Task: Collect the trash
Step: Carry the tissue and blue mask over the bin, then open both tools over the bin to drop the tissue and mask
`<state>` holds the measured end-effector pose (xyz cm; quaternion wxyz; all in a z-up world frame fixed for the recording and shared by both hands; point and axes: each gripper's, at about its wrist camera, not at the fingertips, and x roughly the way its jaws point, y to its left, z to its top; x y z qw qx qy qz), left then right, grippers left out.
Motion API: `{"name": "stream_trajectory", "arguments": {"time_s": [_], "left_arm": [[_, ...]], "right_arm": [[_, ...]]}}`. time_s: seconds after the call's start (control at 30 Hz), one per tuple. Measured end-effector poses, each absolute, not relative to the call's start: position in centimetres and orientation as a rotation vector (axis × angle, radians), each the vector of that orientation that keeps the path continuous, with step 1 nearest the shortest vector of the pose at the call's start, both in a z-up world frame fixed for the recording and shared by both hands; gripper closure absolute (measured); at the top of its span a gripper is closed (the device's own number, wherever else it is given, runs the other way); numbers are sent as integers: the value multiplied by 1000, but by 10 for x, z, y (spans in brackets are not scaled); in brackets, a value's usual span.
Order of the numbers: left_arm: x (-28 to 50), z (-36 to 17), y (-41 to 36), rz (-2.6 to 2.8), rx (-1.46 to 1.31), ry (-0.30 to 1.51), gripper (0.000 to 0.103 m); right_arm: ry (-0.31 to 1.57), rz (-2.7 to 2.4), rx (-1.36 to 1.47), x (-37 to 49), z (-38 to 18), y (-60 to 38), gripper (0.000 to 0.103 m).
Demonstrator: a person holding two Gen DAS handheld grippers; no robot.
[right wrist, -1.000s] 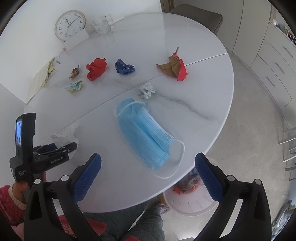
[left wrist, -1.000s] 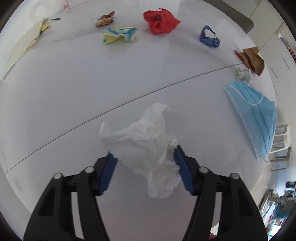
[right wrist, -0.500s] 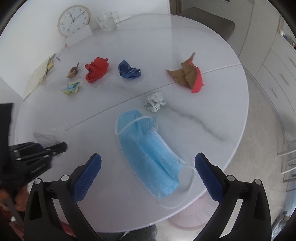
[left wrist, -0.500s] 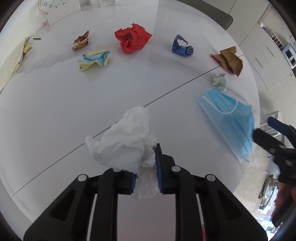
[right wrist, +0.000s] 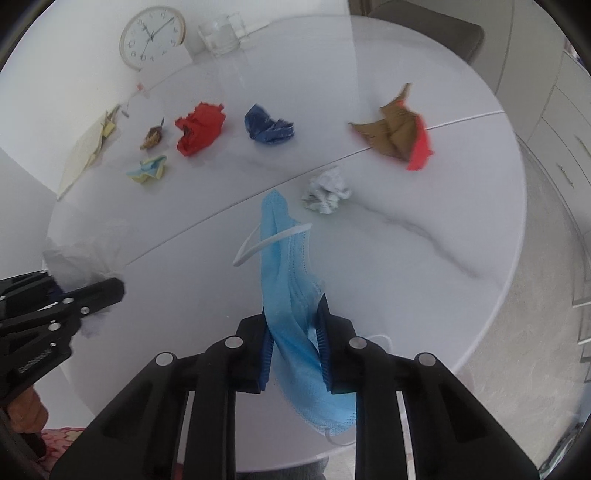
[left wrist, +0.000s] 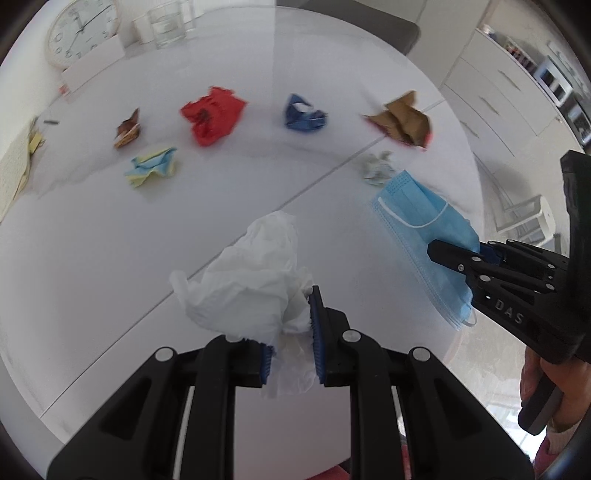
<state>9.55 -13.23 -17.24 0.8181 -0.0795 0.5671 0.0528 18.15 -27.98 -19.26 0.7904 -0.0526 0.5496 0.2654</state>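
Note:
My left gripper (left wrist: 291, 341) is shut on a crumpled white tissue (left wrist: 247, 284) and holds it above the white round table (left wrist: 92, 236). My right gripper (right wrist: 293, 347) is shut on a blue face mask (right wrist: 286, 266), which hangs from its pads. The right gripper (left wrist: 458, 254) shows in the left wrist view on the mask (left wrist: 417, 214). The left gripper (right wrist: 88, 295) shows in the right wrist view with the tissue (right wrist: 85, 251). More trash lies on the table: red paper (left wrist: 212, 114), blue paper (left wrist: 303, 112), brown paper (left wrist: 402, 120), a grey-white wad (left wrist: 376, 168), a yellow-blue scrap (left wrist: 153, 166) and a small brown wrapper (left wrist: 127, 129).
A clock (right wrist: 151, 37) and a glass (right wrist: 219, 35) stand at the table's far edge. Papers (right wrist: 90, 147) lie at the far left. A chair (right wrist: 424, 26) stands behind the table, drawers (right wrist: 554, 122) on the right. A white stool (left wrist: 528, 218) stands beyond the table's right edge.
My left gripper closed on the tissue and lifted it. My right gripper moved down to the mask, closed on it and raised it off the table.

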Motion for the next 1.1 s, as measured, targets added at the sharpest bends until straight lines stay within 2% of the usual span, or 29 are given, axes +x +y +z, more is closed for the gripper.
{"name": "stream_trajectory", "arguments": {"time_s": [0.23,0.63,0.83,1.07,1.1], "left_arm": [[103,-162,-213,-63,-109,1203,85],[99,-178,-351,-331,-30,1281,85],[102,-182,-377,-328,-6,1284,86],[90,-169,-369,-262,-2,1259,85],[89,-168,-367,-249,-3,1260,85]], "right_arm": [[1126,441,-26,142,-162,-366,82],[1123,240,98,85,-165,-495,82],[1138,262,105,89,-180,-511,80],[1195,316,53,106,-233,-497,79],[1207,320,43,108,-241,-493,74]]}}
